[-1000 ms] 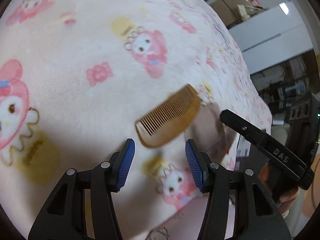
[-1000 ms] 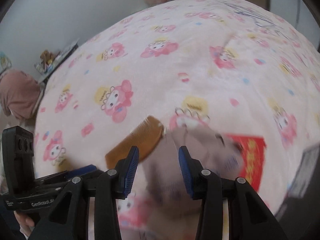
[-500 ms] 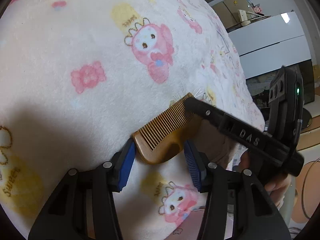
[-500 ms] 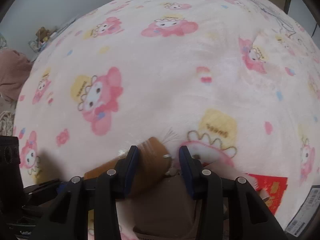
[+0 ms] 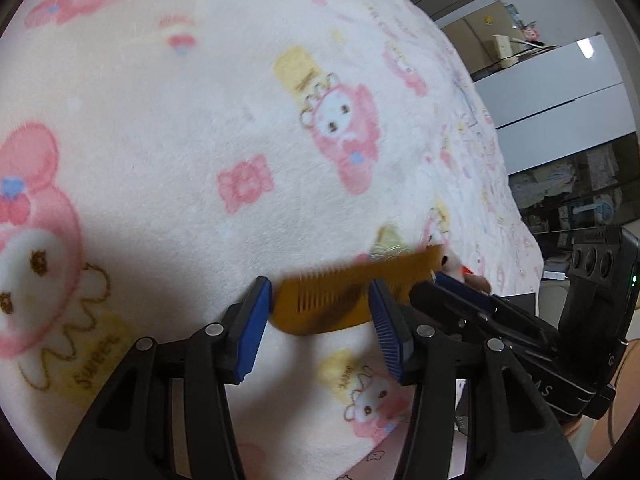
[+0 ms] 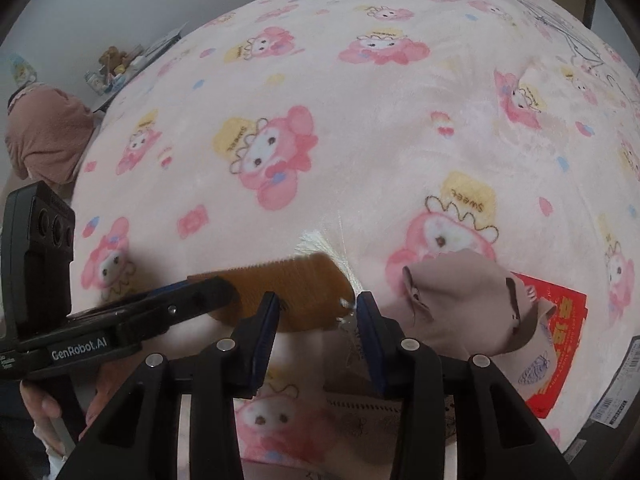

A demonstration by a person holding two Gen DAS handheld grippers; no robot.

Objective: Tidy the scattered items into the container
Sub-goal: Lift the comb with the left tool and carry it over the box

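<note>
An amber wooden comb (image 5: 328, 296) lies on the pink cartoon blanket (image 5: 160, 120), teeth pointing away. My left gripper (image 5: 320, 308) is open over it: one blue pad meets the comb's left end and the other crosses its middle. My right gripper (image 6: 316, 312) is also open, its pads standing either side of the comb (image 6: 296, 280) at its ringed end. A white tassel (image 6: 320, 240) fans out from that end. The left gripper's finger (image 6: 192, 300) reaches in from the left, and the right gripper's finger (image 5: 460, 296) sits by the comb's right tip.
A beige fabric pouch (image 6: 460, 300) lies just right of the comb, partly over a red envelope (image 6: 560, 320). A barcoded pack (image 6: 616, 392) sits at the bed's right edge. A brown cushion (image 6: 44, 136) is at the far left. White cabinets (image 5: 560, 92) stand beyond the bed.
The comb has swung from slanted to nearly level across the left wrist view. The right gripper has come down over the comb's ringed end, and the pouch now shows to its right.
</note>
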